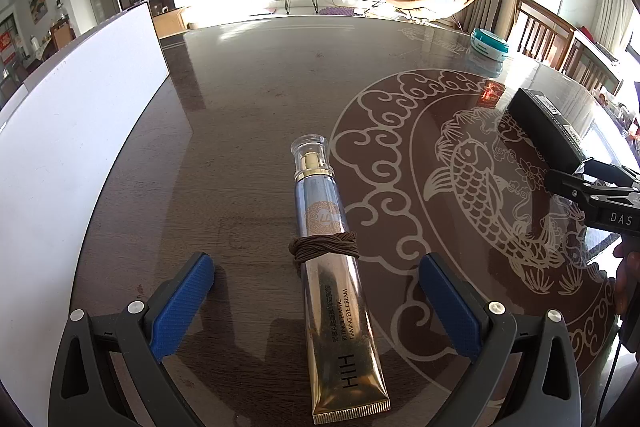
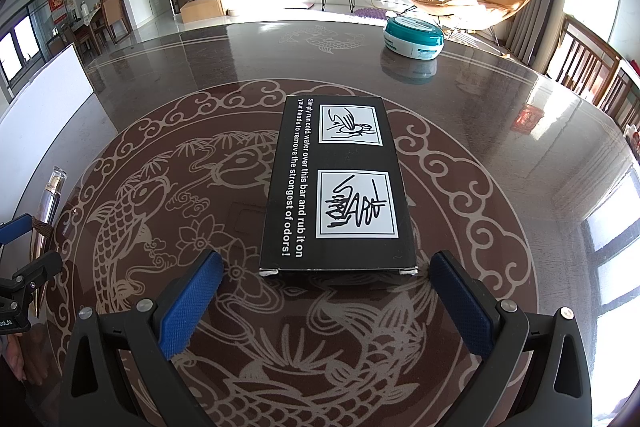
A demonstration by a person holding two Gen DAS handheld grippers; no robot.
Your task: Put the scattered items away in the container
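1. Blue pads (image 1: pixel 182 303) of my left gripper (image 1: pixel 316 301) stand wide apart, jaws released, gripping nothing. The eye-cream tube (image 1: pixel 336 287) lies flat on the table (image 1: pixel 248 107) between them, touching neither pad, crimped end toward the camera and clear cap pointing away. A brown cord hair tie (image 1: pixel 322 247) is wrapped around its middle.

2. On my right gripper (image 2: pixel 326 301) the jaws are likewise released and empty. The black box (image 2: pixel 336 183) lies flat just ahead of the fingertips, its near edge between them but a little beyond the pads; I see no contact.

3. Left view only: the tube's full length and print, and the white container (image 1: pixel 76 131) rising as a broad wall along the left side of the table. The box appears there only as a dark edge at far right, with the right gripper behind it.

4. Right view only: the printed top face of the box with two white pictograms. The tube shows there as a sliver at the left edge, beside one blue pad of the left gripper.

5. Both views: a teal-lidded jar (image 2: pixel 414 37) stands near the far right table edge, well apart from both grippers.
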